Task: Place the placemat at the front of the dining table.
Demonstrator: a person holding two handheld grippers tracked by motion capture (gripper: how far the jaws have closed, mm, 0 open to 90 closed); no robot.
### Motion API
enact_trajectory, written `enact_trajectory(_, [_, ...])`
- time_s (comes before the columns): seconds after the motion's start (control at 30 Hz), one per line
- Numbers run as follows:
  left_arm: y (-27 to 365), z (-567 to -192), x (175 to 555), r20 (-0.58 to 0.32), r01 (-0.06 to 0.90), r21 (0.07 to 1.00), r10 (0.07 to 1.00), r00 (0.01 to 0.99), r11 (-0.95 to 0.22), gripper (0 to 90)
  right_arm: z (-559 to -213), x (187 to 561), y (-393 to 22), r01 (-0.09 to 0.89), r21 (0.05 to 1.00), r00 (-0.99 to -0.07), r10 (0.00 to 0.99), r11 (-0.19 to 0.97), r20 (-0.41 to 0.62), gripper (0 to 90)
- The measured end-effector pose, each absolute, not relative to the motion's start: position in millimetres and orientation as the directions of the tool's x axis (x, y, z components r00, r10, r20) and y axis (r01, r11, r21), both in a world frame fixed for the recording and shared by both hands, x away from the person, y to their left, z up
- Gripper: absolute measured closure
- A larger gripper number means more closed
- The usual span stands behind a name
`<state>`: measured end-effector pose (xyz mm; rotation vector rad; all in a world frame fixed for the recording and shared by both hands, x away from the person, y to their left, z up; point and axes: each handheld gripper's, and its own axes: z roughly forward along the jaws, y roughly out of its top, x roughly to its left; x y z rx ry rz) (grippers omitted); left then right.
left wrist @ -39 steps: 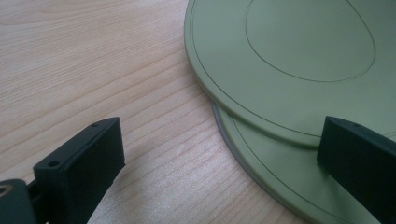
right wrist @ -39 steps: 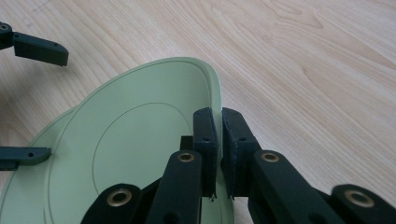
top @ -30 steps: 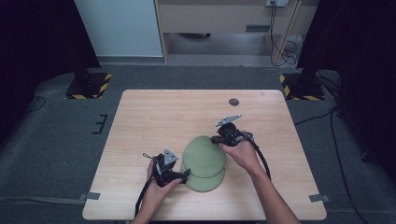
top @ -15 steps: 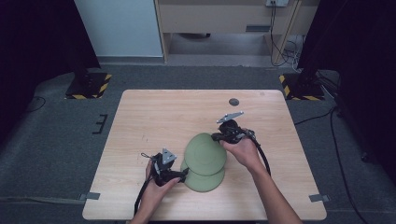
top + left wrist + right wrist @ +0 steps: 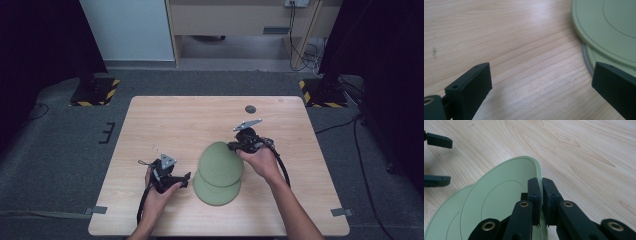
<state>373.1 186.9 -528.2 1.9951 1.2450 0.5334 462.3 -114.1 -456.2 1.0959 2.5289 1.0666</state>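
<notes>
Two pale green round plates overlap near the table's front middle. The upper plate point(image 5: 220, 161) point(image 5: 504, 192) point(image 5: 614, 25) lies partly over the lower plate point(image 5: 216, 189) point(image 5: 446, 220) point(image 5: 599, 60). My right gripper point(image 5: 239, 146) point(image 5: 541, 185) is shut on the upper plate's far right rim, one jaw on each face. To the left of the plates, my left gripper point(image 5: 185, 177) point(image 5: 542, 75) point(image 5: 439, 161) stands wide open just above the wood, with bare table between its jaws and its right jaw close to the lower plate's edge.
A small dark round disc point(image 5: 250, 109) lies near the back edge of the wooden table point(image 5: 165, 125). Cables trail from both grippers toward the front edge. Striped stand bases point(image 5: 95, 92) sit on the floor behind the table's corners.
My left gripper has drawn back a little to the left, away from the plates' edge. The right gripper and the upper plate have kept still.
</notes>
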Motion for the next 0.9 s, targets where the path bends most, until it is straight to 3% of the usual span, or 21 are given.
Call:
enact_trajectory(0.4, [220.2, -529.5, 382.5, -0.011, 0.635, 0.739, 0.938, 0.347, -0.226, 2.3, -456.3, 462.5, -114.4, 0.560, 0.683, -0.711, 0.695, 0.469, 0.107, 85.9])
enact_trajectory(0.9, [223.0, -536.3, 385.9, -0.007, 0.670, 0.705, 0.943, 0.334, -0.232, 2.0, -447.5, 460.7, -118.8, 0.559, 0.695, -0.709, 0.695, 0.453, 0.118, 85.9])
